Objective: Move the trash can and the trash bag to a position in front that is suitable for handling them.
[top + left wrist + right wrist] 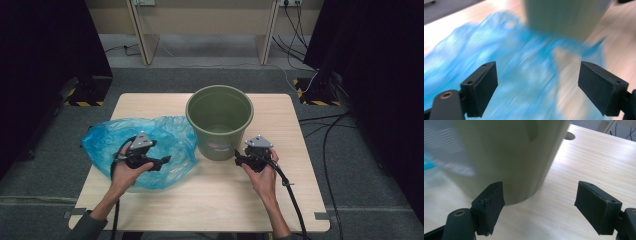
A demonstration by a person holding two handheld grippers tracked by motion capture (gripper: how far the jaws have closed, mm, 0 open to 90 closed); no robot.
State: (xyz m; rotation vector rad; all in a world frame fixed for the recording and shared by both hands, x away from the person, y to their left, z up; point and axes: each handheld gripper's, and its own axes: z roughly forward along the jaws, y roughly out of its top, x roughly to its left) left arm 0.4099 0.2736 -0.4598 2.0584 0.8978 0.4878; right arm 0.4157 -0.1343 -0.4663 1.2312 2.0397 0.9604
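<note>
- High view: a green bucket [219, 120] stands upright on the wooden table [210, 200], toward the far middle, with a pale label low on its near wall. A crumpled blue plastic bag [150, 135] lies flat to the bucket's left, its right edge reaching the bucket's base.
- High view: the left gripper [162, 161] hovers over the near part of the bag, held in the person's left hand, jaws pointing right toward the bucket. The right gripper [239, 159] sits just beside the bucket's near right base, held in the right hand, with a cable trailing back along the forearm.
- Left gripper view: its two black jaws stand wide apart with nothing between them. Below them spreads the blue plastic bag [506, 65], blurred, and the green bucket [564, 17] rises at the top, with bare table to the right.
- Right gripper view: its jaws are spread wide and hold nothing. The green bucket [506, 155] fills the upper left, very near the left jaw; whether they touch I cannot tell. Pale table [579, 170] lies under the right jaw.
</note>
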